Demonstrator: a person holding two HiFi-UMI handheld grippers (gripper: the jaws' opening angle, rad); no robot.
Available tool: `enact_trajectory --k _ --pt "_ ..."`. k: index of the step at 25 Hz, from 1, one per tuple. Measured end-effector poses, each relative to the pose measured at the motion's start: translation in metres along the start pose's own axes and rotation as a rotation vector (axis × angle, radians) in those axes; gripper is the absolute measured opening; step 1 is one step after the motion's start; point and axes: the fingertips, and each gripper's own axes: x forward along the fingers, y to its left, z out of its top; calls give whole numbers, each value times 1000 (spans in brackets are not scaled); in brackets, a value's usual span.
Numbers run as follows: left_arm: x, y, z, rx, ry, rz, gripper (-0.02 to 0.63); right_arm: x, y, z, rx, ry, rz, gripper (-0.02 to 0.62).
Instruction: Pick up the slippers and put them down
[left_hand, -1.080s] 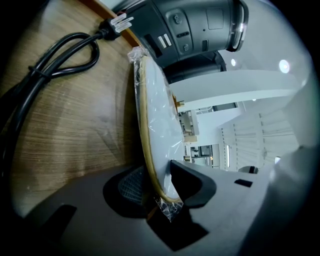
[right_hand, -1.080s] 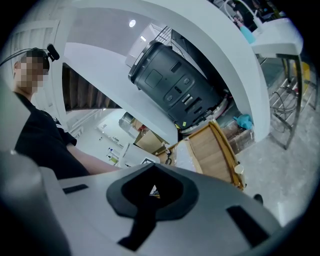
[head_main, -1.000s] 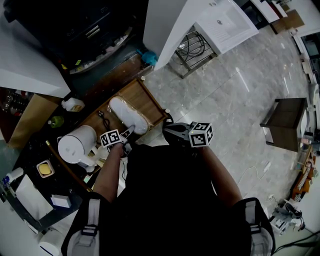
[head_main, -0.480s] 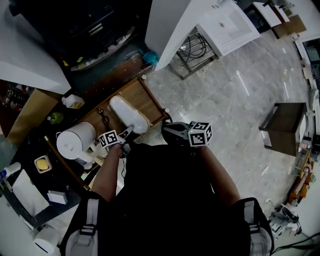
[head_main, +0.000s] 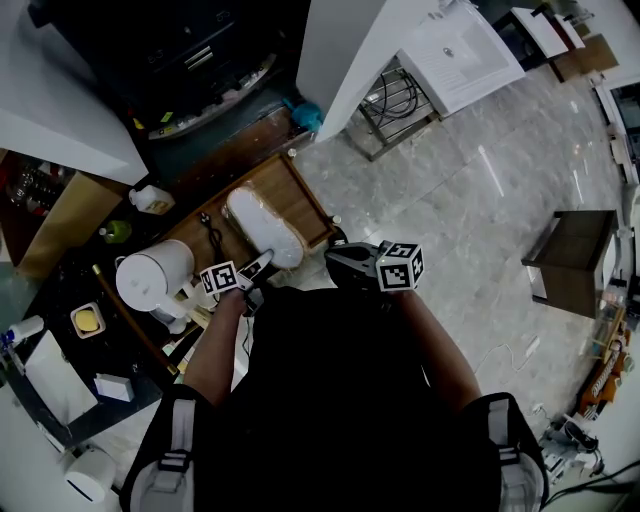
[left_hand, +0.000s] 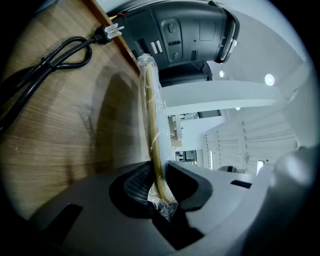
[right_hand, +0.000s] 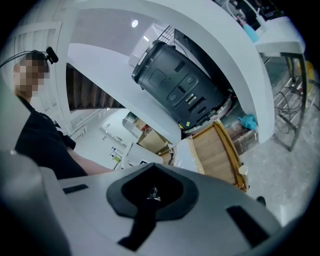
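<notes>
A pair of white slippers sealed in clear plastic (head_main: 262, 226) lies along a wooden tray (head_main: 301, 196). My left gripper (head_main: 262, 263) grips the pack's near end; its jaws have just been closing with the pack between them. In the left gripper view the pack (left_hand: 152, 120) stands edge-on, rising out of the left gripper (left_hand: 156, 187), whose pads press on it, above the tray's boards (left_hand: 55, 130). My right gripper (head_main: 336, 258) hangs to the right of the tray, over the tiled floor. In its own view the right gripper (right_hand: 152, 193) is shut, with nothing held.
A black power cable (head_main: 209, 236) lies on the tray beside the pack. A white kettle (head_main: 154, 284) stands left of it. A black appliance (left_hand: 185, 30) sits beyond the tray, under a white counter (head_main: 345, 50). A dark stool (head_main: 574, 262) stands on the floor at right.
My left gripper has risen slightly with the pack's near end in its grip. The right gripper has stayed where it was.
</notes>
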Motion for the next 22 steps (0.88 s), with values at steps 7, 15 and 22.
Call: enact_trajectory --k 7,15,22 --pt "-2 -17 -10 32 13 -29 84 -3 3 -4 -9 5 7 8" --pt "0 -44 -16 50 7 -96 84 -7 7 -10 -18 5 14 8" --pt "1 -65 -18 49 -14 -145 84 -10 8 -14 -18 0 17 8"
